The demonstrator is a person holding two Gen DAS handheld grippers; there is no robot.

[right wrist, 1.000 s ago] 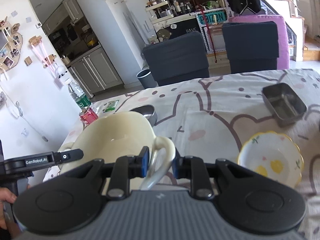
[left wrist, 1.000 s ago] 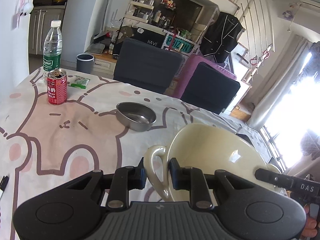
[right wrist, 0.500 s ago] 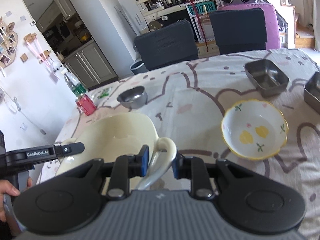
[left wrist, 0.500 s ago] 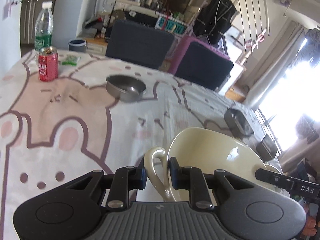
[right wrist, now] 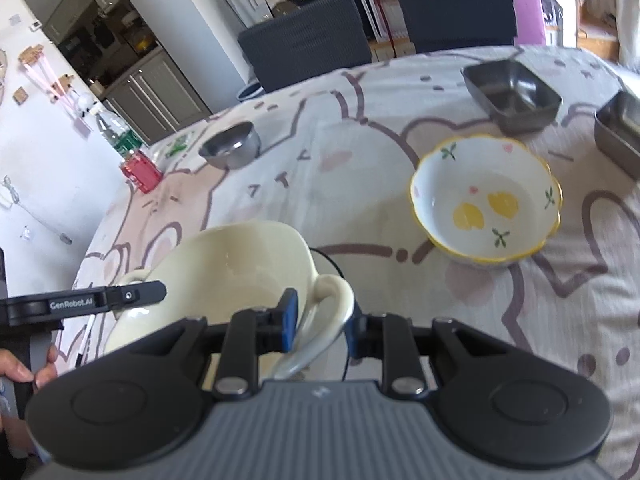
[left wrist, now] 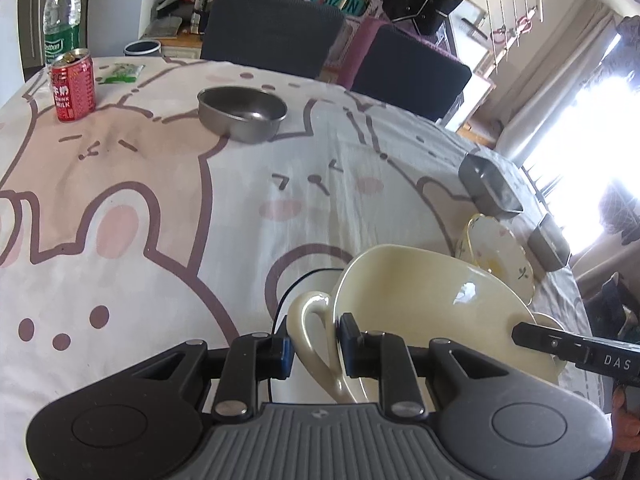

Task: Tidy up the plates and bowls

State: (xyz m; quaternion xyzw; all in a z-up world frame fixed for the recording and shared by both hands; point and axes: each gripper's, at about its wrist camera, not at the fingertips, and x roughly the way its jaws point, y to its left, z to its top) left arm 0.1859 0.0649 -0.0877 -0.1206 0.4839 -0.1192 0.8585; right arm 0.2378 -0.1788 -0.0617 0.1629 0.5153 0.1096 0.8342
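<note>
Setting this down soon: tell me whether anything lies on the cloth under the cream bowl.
A thin black cable curves across the tablecloth right beneath the cream bowl. The floral bowl stands apart, to one side.

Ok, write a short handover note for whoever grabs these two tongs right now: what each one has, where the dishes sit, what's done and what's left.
Left tongs: shut on one loop handle of the cream two-handled bowl.
Right tongs: shut on the bowl's other handle.
The bowl is carried between both, low over the tablecloth.
On the table: flowered bowl, round steel bowl, two square steel dishes, each standing alone.
Done: big bowl picked up.
Left: set it down, probably near the flowered bowl, then group or stack the rest. No stacking shows yet.
</note>
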